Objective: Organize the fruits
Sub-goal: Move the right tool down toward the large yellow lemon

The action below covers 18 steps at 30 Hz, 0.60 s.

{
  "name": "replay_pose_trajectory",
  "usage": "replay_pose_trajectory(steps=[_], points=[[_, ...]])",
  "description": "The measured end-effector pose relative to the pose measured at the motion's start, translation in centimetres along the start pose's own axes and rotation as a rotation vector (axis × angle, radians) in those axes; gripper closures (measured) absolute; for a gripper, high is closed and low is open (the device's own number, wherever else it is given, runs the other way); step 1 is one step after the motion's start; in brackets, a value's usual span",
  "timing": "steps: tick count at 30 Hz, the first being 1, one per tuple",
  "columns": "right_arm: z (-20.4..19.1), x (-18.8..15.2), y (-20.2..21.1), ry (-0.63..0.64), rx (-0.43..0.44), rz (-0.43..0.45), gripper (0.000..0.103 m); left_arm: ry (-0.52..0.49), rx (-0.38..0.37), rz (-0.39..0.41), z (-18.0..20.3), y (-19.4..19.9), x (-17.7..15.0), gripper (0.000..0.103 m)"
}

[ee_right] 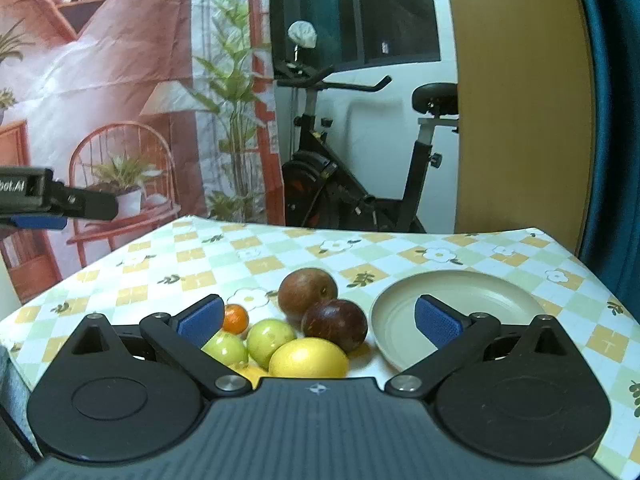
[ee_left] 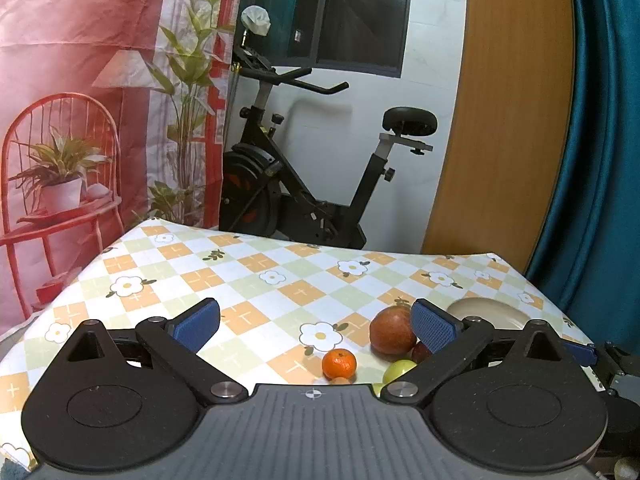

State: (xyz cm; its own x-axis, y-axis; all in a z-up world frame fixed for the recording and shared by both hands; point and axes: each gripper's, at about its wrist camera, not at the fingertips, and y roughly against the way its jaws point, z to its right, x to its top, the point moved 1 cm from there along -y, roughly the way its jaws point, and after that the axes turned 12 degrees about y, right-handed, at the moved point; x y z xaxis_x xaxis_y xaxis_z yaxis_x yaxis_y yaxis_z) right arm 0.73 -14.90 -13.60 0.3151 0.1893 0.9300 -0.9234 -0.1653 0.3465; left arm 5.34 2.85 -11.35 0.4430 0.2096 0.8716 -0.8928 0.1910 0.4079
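Blue-padded left tool [ee_left: 316, 326] gapes wide and empty above the checked bench [ee_left: 248, 280]; a small orange mandarin [ee_left: 339, 363] lies ahead. From the right wrist, the right tool [ee_right: 320, 322] spreads wide over clustered round fruits; the yellow lemon [ee_right: 308, 358] could roll if nudged. The beige round plate [ee_right: 456, 300] holds nothing.

Glossy tablecloth [ee_right: 280, 252], matt plate [ee_right: 472, 292], smooth shiny lemon [ee_right: 308, 358].

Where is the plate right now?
The plate sits empty on the table's right side, just right of the dark plum in the right wrist view.
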Motion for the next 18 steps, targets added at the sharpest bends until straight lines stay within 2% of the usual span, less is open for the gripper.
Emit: replay_pose_trajectory(steps=[3, 8, 18], points=[[-0.6, 0.1, 0.1, 0.029, 0.017, 0.005, 0.000, -0.003, 0.020, -0.025, 0.3, -0.3, -0.2, 0.000], [-1.6, -0.2, -0.4, 0.071, 0.017, -0.031, 0.000, -0.027, 0.006, -0.035, 0.8, -0.1, -0.4, 0.000], [-1.3, -1.5, -1.8, 0.031, 0.105, -0.119, 0.000, -0.036, -0.016, -0.117, 0.6, -1.2, -1.4, 0.002]])
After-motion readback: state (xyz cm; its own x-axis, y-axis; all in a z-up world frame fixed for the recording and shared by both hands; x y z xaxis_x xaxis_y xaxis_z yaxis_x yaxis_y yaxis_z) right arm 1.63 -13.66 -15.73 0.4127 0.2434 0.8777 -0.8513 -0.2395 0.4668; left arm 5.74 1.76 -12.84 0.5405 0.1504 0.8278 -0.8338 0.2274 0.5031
